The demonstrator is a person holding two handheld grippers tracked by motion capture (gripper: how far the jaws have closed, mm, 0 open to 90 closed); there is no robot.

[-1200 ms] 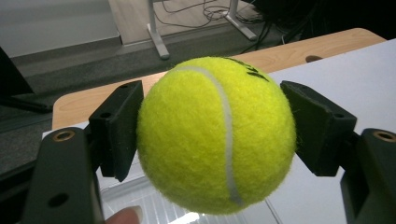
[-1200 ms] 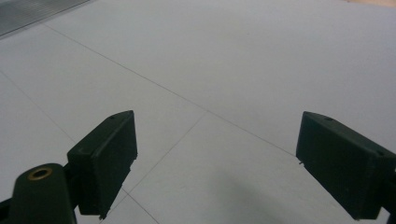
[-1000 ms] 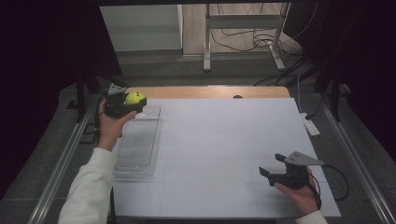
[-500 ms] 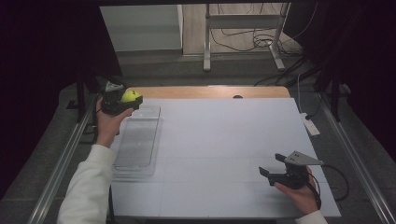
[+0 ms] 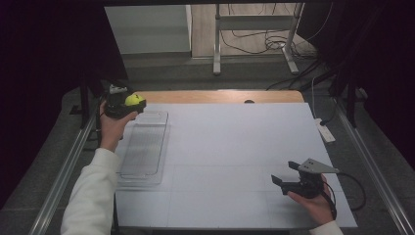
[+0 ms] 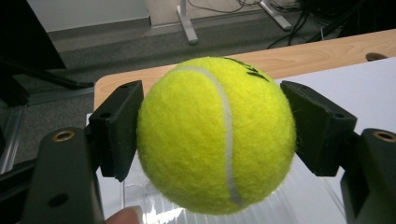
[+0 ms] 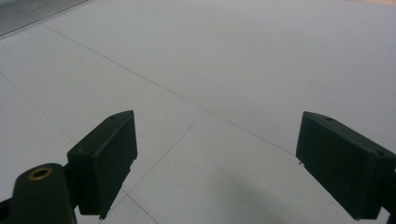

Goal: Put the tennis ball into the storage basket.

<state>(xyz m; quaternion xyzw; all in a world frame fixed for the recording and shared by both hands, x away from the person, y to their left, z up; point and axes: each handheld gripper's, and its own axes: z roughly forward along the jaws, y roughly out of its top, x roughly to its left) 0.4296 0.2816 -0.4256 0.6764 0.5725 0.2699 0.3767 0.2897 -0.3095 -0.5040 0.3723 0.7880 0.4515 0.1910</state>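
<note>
1. High view first: the left gripper [image 5: 128, 104] is up at the far-left corner of the counter [image 5: 235, 147], and its fingers [image 6: 119, 126] are clamped on a yellow tennis ball [image 5: 134, 99]
2. Left gripper view confirms it: the tennis ball [image 6: 215, 135] sits squarely between the two pads, one on each flank, gripped across its widest part with the white seam running down the front
3. Placement: the ball is held in the air just over the far end of a clear plastic tray [image 5: 144, 147], whose ribbed floor shows below the ball
4. Handling call: this looks light, with a fuzzy felt cover that should give good friction, so slipping is unlikely; it is springy rather than stiff, so a moderate squeeze ought to do and there is little risk of damage
5. Best hold, I'd say, is exactly this one, across the middle; a grip off-centre could squirt the ball out, and it will roll or bounce if let go from any height
6. Over on the near right, the right gripper [image 5: 289, 182] hovers low above the white counter, fingers [image 7: 105, 158] spread wide with nothing between them
</note>
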